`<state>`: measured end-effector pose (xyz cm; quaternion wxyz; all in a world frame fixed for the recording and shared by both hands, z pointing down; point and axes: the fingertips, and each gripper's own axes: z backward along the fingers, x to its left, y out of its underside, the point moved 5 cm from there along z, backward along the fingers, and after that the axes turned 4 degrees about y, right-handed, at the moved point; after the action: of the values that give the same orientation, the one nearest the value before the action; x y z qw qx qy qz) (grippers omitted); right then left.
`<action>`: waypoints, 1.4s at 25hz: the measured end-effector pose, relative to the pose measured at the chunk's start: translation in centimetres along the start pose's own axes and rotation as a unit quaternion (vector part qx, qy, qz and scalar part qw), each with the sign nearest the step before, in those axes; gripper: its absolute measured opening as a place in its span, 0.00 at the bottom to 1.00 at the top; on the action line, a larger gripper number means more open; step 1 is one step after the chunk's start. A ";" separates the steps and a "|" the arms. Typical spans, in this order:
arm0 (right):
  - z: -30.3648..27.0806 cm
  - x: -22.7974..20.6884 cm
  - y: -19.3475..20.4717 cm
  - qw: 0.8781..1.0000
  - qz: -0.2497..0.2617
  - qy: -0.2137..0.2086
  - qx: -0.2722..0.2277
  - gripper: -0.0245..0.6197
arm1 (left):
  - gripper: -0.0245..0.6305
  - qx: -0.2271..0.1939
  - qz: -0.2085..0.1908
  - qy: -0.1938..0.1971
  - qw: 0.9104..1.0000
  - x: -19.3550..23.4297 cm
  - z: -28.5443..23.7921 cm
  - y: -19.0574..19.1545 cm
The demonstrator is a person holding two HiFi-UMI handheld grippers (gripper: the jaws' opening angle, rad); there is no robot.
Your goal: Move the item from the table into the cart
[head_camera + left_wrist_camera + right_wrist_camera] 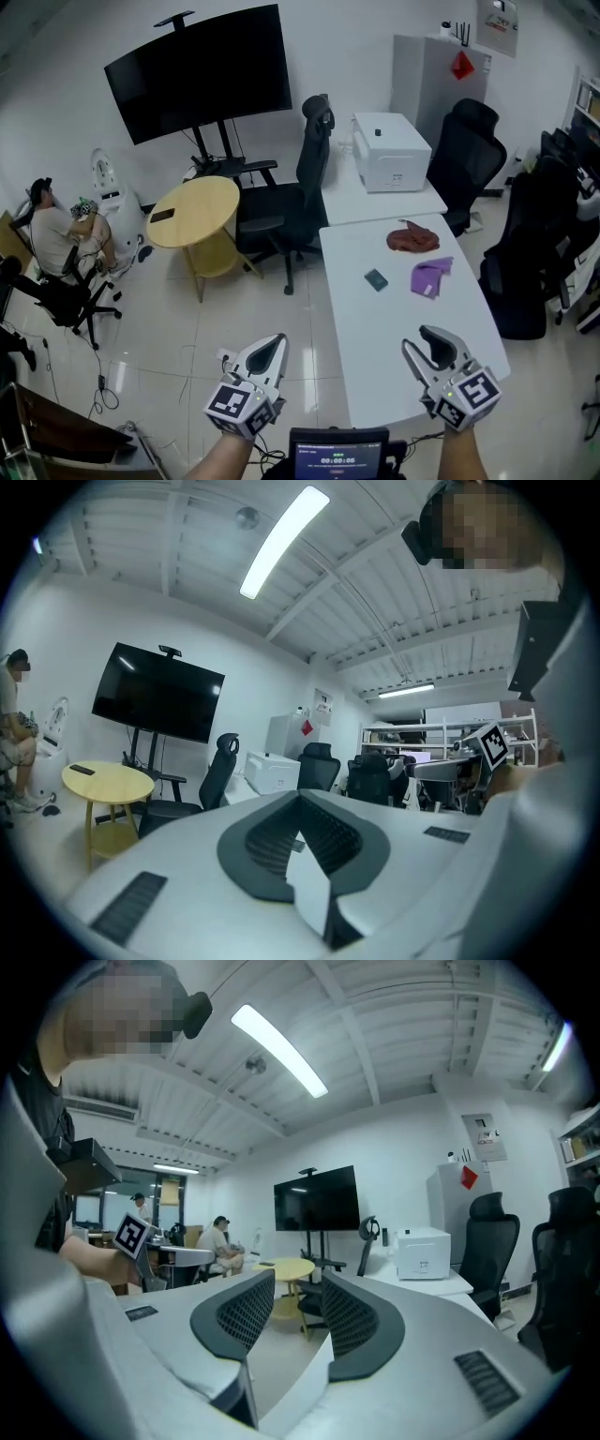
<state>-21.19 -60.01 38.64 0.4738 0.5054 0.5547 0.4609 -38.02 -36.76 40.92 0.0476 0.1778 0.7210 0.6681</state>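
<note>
On the white table [394, 337] lie a crumpled red-brown cloth [412, 236], a purple cloth [431, 276] and a small dark flat item [376, 279]. My right gripper [431, 349] hovers over the table's near end, well short of them; in the right gripper view its jaws [298, 1279] stand apart with only air between. Left of the table, over the floor, my left gripper [269, 349] is held up, its jaws [300, 797] closed tip to tip on nothing. No cart shows in any view.
A white printer [391, 150] sits on the far table. Black office chairs [300, 202] stand left and right of the tables. A round yellow table [194, 212], a big screen [202, 70] and a seated person [52, 234] are at the left.
</note>
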 end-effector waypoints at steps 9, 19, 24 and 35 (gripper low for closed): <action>-10.5 -3.1 -0.9 1.000 -0.009 0.020 0.007 0.35 | 0.03 0.016 0.002 0.023 1.000 9.0 -8.4 -1.8; -25.3 0.3 -2.1 0.991 -0.025 0.128 0.008 0.35 | 0.03 0.028 -0.016 0.150 0.988 26.1 -17.0 -4.9; -31.7 0.3 -1.0 0.985 -0.030 0.167 0.030 0.35 | 0.03 0.038 -0.009 0.200 0.979 31.6 -22.6 -5.3; -38.3 -13.5 1.1 0.976 -0.048 0.207 0.050 0.42 | 0.03 0.067 -0.016 0.255 0.964 32.8 -40.9 -6.2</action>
<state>-58.45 -74.68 45.40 0.3448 0.3948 0.6864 0.5041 -82.28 -65.22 44.54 -0.1396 -0.0071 0.7548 0.6408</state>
